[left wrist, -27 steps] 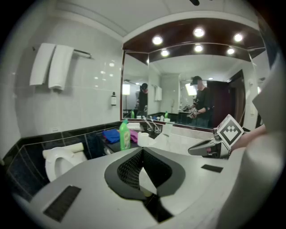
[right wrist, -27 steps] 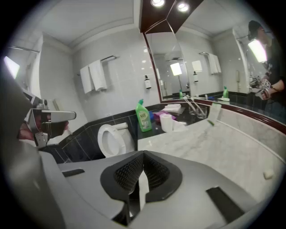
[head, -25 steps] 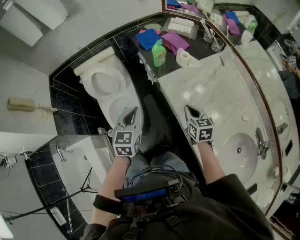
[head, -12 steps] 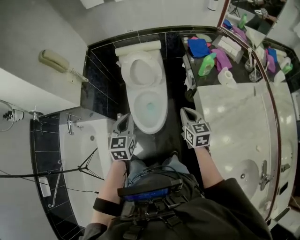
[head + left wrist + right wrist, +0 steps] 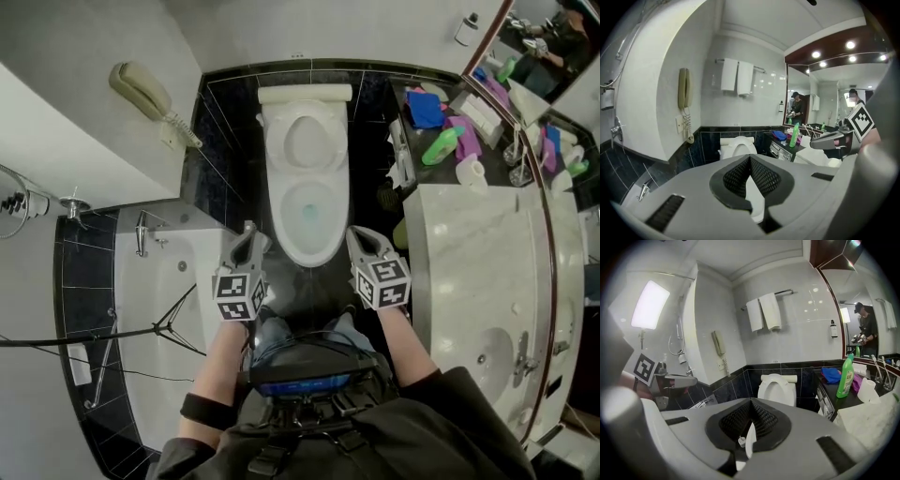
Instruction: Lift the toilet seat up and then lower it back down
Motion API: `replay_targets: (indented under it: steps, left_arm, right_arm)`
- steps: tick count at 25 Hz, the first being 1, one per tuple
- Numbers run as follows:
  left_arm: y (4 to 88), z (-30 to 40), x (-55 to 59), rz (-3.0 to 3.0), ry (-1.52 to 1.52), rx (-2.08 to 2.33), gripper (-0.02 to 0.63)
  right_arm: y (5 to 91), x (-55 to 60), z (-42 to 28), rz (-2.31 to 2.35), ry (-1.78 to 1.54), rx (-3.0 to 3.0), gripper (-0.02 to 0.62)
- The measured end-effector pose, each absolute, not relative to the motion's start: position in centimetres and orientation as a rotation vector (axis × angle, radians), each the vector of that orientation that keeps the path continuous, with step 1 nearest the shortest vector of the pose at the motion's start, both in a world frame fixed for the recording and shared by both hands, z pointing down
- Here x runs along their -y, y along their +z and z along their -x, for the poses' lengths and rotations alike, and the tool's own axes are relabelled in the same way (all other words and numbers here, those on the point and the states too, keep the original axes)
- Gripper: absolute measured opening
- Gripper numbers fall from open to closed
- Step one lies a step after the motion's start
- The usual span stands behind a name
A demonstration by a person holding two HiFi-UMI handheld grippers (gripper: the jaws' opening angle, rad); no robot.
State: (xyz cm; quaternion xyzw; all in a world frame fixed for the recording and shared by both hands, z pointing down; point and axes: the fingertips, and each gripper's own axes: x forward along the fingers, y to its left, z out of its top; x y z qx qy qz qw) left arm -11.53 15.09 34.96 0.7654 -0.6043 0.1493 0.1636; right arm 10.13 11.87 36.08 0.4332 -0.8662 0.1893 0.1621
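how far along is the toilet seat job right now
Looks done: the toilet seat already stands raised against the tank, leaving the bowl open. In hand: nothing. The left gripper and right gripper hover short of the bowl, fingers shut and empty. Left: lowering the seat back onto the bowl.

"AXE" in dark capitals on the pale label of the green bottle (image 5: 845, 376), legible in the right gripper view only. Smaller print beneath too fine to read. Square black-and-white code markers, no letters or digits, on the cubes of the left gripper (image 5: 248, 232) and right gripper (image 5: 356, 236).
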Motion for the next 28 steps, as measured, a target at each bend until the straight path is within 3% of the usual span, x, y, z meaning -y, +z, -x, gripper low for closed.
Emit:
replay_targets:
  steps: [22, 28]
  left_arm:
    - [36.6, 11.4, -14.6, -2.033, 0.509, 1.851, 0.003]
    - [39.8, 12.4, -9.9, -2.08, 0.598, 1.786, 0.003]
  right_arm:
    - [36.3, -10.5, -5.9, -0.827, 0.43, 2.6, 0.002]
    - [37.9, -7.7, -3.3, -0.811, 0.413, 2.597, 0.002]
